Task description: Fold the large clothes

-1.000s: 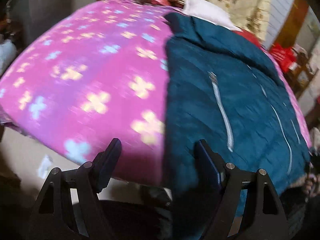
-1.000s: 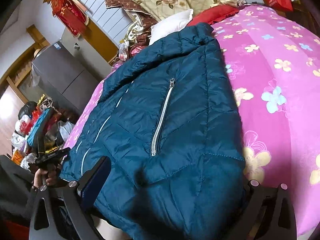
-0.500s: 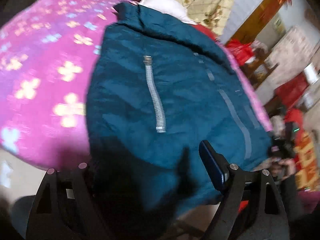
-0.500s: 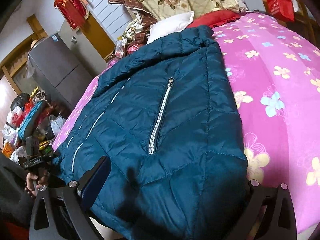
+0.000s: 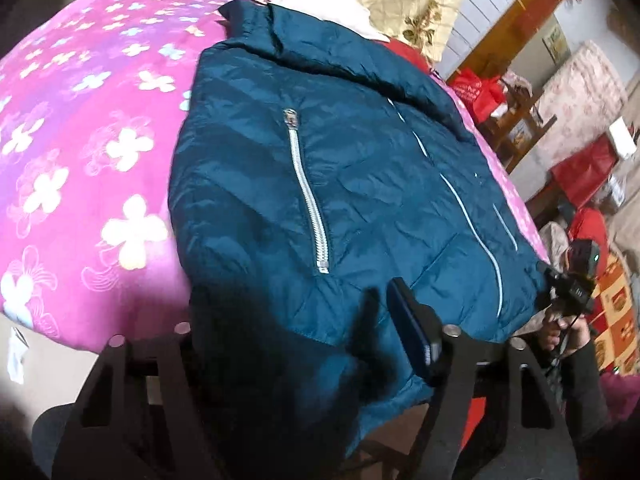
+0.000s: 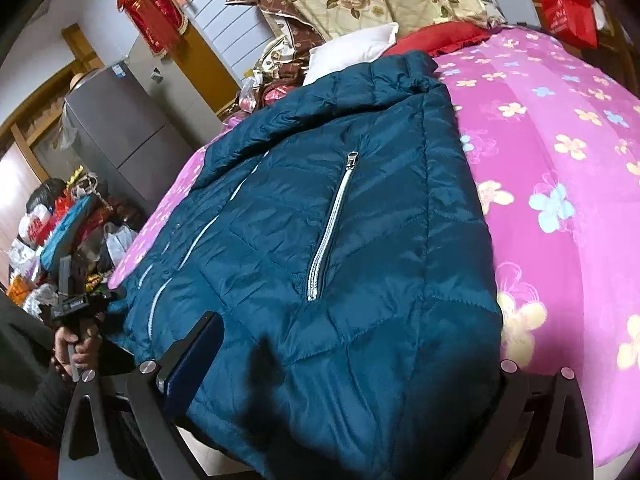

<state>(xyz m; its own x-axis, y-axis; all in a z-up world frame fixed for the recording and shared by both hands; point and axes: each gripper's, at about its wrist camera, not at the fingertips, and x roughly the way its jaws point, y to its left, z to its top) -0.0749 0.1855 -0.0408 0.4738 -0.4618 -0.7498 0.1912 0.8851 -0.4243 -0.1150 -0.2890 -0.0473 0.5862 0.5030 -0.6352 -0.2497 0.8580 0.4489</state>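
Covering the bed, a pink blanket (image 6: 560,168) (flower-printed).

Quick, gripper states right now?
Left gripper: jaws just closing, jacket hem between; grip cannot be told.
Right gripper: jacket hem between jaws; grip cannot be told.

Both grippers were black, angular frames studded with round silver screws. The left gripper (image 5: 304,340) showed one dark blue pad; the right gripper (image 6: 352,364) likewise. At the left view's lower right, a dark sleeve (image 5: 580,376) covered the wrist.
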